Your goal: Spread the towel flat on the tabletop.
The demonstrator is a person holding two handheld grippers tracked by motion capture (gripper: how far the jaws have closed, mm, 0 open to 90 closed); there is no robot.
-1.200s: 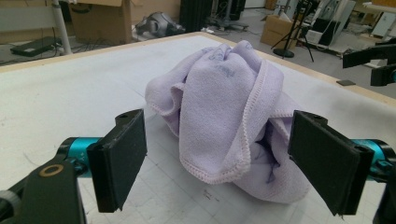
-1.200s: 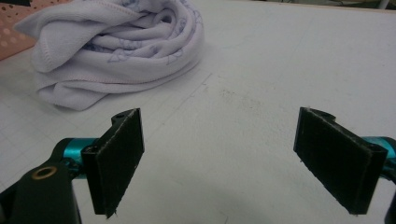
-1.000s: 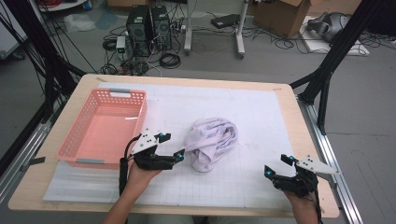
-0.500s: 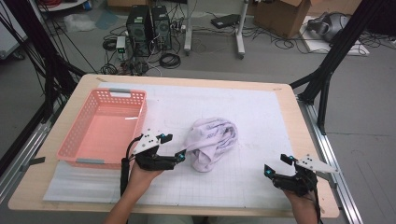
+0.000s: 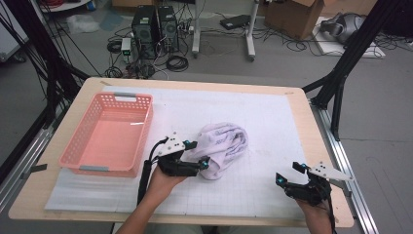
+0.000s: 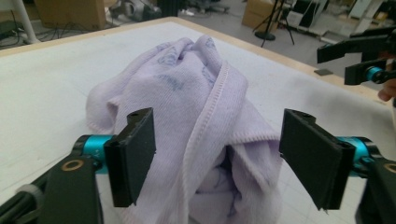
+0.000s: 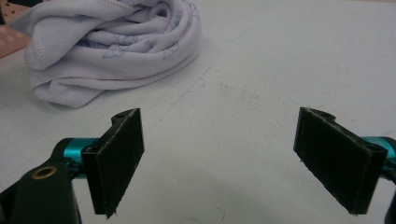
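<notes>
Cables, two computer towers [image 5: 155,30] and a cardboard box [image 5: 290,12] clutter the grey floor beyond your table [image 5: 311,141], which carries a white gridded mat [image 5: 272,126] over its wooden top.

Your towel [image 5: 221,146] lies bunched in a loose heap near the middle of the mat, pale lilac with a faint blue print and a stitched hem. Your pink basket [image 5: 109,134] sits to its left, on the mat's left edge, close to the towel but not touching it.

Your left gripper [image 5: 198,155] is at the towel's near-left side. Its jaws are spread wide, one on each side of the heap's near end. In the left gripper view the towel [image 6: 201,116] rises between the two pads [image 6: 133,154], with folds of cloth lying right against the left pad; whether the right pad touches the cloth, you cannot tell from here. The jaws have not clamped onto anything. Your left hand [image 5: 163,180] holds the gripper from the near edge, cable trailing beside the forearm.

Your right gripper [image 5: 288,173] is well apart from the towel, low at the mat's near-right corner, jaws likewise spread and holding nothing. In the right gripper view its pads [image 7: 116,156] frame bare mat, and the towel [image 7: 116,46] lies farther off at the upper left, with a sliver of the basket [image 7: 10,39] behind it.
</notes>
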